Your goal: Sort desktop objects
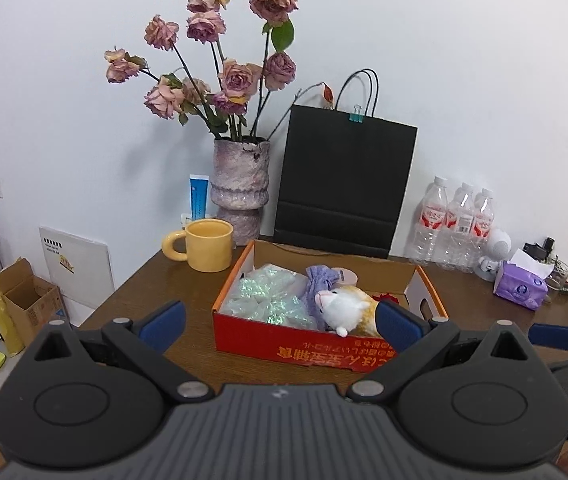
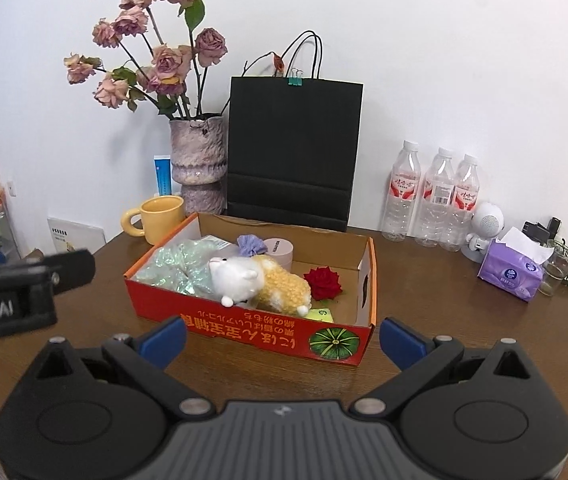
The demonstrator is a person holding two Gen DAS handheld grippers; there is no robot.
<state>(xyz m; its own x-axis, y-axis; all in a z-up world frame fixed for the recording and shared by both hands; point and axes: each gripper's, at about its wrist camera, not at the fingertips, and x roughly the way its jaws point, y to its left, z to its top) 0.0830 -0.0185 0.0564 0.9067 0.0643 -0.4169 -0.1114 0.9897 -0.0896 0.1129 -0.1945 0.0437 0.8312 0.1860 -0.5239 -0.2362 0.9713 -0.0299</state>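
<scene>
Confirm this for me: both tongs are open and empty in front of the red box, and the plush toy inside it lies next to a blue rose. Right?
One detail is off: the rose is red, not blue, as the right wrist view shows. It lies beside the plush toy inside the red box. The rest holds: the left tongs and right tongs are both open and empty in front of the box.

Box: the open red cardboard box (image 2: 252, 332) sat mid-table (image 2: 423, 264).
Inside: white-and-yellow plush toy (image 2: 260, 280), red fabric rose (image 2: 324, 283) to its right.
Behind: yellow ceramic mug (image 2: 160, 219) left, black paper bag (image 2: 293, 152) centre.
Right: three clear plastic water bottles (image 2: 433, 200).
</scene>
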